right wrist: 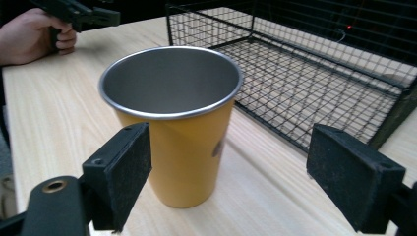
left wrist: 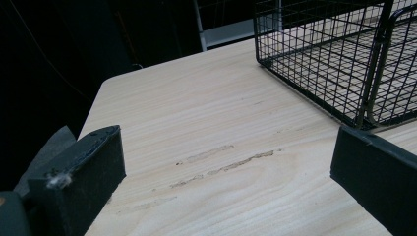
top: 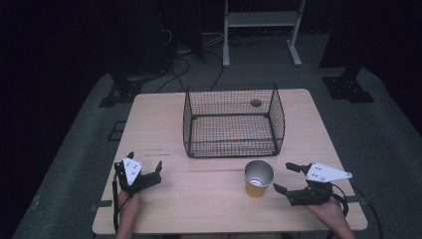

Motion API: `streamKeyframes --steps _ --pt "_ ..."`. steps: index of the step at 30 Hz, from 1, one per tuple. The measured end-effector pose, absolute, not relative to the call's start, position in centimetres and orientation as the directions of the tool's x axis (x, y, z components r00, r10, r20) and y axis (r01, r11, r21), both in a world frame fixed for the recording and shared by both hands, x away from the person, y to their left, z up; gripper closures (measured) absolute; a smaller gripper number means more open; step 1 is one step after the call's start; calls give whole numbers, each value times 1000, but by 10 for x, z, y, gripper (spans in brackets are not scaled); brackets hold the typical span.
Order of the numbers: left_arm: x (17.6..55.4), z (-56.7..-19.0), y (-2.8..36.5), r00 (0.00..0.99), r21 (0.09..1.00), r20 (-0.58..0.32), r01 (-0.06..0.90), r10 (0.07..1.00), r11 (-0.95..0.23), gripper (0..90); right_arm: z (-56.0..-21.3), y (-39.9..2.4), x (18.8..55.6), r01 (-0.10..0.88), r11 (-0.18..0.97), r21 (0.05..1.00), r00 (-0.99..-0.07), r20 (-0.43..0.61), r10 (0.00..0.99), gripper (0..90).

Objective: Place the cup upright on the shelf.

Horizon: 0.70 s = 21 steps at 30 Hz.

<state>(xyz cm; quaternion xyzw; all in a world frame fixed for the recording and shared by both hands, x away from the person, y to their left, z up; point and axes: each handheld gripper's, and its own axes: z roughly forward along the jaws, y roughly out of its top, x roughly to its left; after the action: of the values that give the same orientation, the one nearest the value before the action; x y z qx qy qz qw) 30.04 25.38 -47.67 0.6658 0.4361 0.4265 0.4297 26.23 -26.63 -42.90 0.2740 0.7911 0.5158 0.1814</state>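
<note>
A yellow metal cup (top: pixel 258 178) with a bare steel inside stands upright on the wooden table (top: pixel 199 199), just in front of a black wire basket (top: pixel 234 122). My right gripper (top: pixel 286 178) sits open to the cup's right, its jaws pointing at it. In the right gripper view the cup (right wrist: pixel 179 128) stands close ahead, nearer the left pad (right wrist: pixel 120 172) and not touched by either. My left gripper (top: pixel 146 166) rests open at the table's front left, held by a hand (top: pixel 128 209). Bare tabletop lies between its pads (left wrist: pixel 86 177).
The wire basket (left wrist: pixel 344 59) looks empty and takes up the middle back of the table. A small dark round spot (top: pixel 256 103) shows behind it. Beyond the table are a white metal frame (top: pixel 261 30), cables and dark stands on grey floor.
</note>
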Motion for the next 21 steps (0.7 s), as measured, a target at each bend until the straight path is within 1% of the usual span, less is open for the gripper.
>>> streamKeyframes --steps 10,21 --pt "300 -477 254 256 944 194 214 947 -251 0 -433 -251 259 248 336 909 -812 6 584 140" --pt "300 -477 254 257 944 194 213 947 -251 0 -438 -235 262 255 361 897 -821 3 572 130"
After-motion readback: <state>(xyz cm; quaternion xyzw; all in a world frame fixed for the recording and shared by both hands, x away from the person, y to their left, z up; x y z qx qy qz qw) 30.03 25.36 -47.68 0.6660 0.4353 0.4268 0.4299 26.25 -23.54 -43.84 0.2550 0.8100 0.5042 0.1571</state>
